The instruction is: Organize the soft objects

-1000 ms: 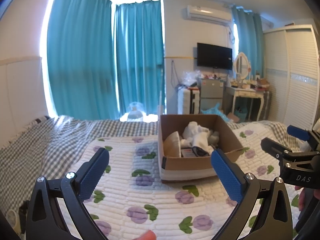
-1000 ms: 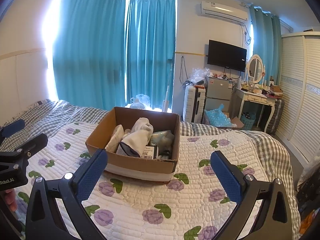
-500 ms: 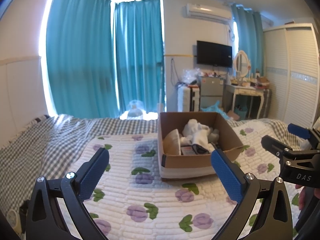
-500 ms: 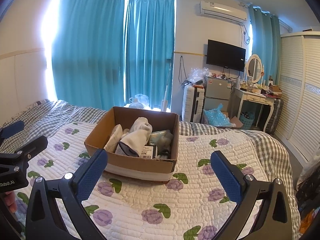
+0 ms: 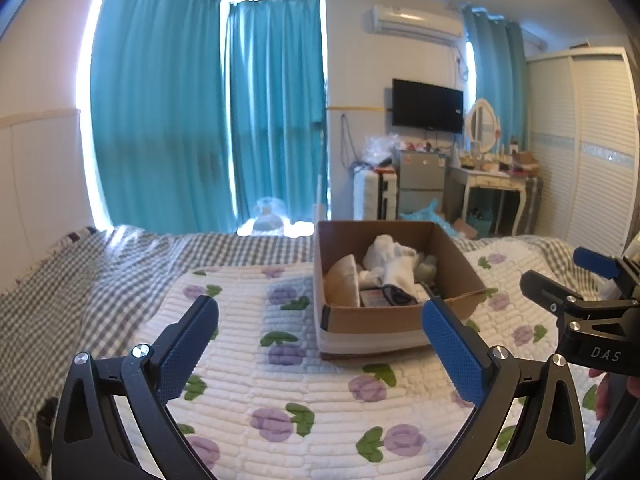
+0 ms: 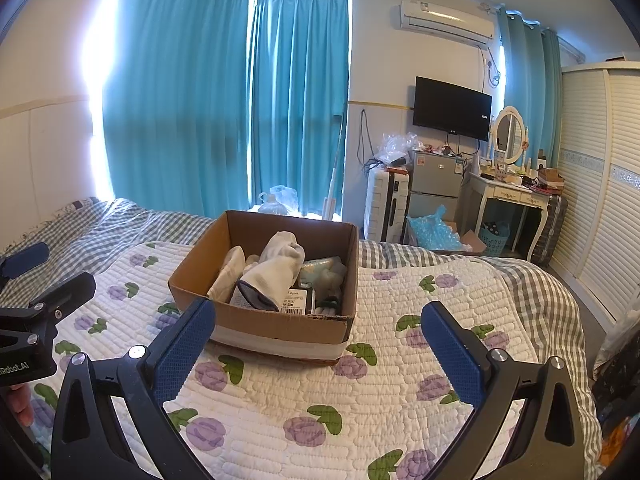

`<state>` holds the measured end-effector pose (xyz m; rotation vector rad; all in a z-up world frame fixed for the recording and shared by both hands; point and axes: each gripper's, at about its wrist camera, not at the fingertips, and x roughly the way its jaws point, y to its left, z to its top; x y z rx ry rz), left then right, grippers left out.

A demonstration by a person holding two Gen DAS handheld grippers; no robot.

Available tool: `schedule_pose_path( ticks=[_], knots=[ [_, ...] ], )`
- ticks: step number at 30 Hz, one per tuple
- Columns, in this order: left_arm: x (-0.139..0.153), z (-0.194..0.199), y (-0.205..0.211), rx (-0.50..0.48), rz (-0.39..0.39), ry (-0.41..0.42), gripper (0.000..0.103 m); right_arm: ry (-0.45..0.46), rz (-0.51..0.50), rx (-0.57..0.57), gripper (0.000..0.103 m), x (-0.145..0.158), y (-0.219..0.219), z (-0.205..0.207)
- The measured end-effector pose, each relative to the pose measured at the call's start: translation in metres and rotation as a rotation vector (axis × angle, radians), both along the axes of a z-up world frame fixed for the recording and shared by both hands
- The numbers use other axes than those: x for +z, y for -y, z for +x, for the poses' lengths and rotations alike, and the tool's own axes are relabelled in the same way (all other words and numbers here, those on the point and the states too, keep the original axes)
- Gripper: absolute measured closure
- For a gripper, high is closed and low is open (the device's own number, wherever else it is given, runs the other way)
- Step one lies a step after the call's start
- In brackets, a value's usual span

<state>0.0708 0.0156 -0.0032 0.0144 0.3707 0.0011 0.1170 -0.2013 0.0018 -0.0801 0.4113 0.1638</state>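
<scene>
Both claws hang wide apart and empty above the quilt [image 6: 360, 400], short of the box [image 6: 280, 328] that sits on the bed. The left claw [image 5: 320, 344] and the right claw [image 6: 318, 346] are side by side, near each other. Inside the box, socks [image 6: 276, 268] lie heaped over a labelled packet [image 6: 296, 300] and other bits. I'd worry that a grab at the white pile snags the packet too, or that a claw catches the rim and drags the light box across the soft quilt. The two claws could also knock together reaching in at once.
</scene>
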Motion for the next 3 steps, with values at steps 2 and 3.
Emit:
schedule_pose_path(
  ticks=[2,3],
  knots=[
    [0.0000,-0.0002,-0.0002,0.002,0.002,0.002,0.000,0.000,0.000,-0.001,0.000,-0.0002,-0.0001,0.0004],
    [-0.0001,0.0000,-0.0001,0.000,0.001,0.000,0.000,-0.001,0.000,0.000,0.000,-0.0001,-0.0001,0.0005]
  ],
)
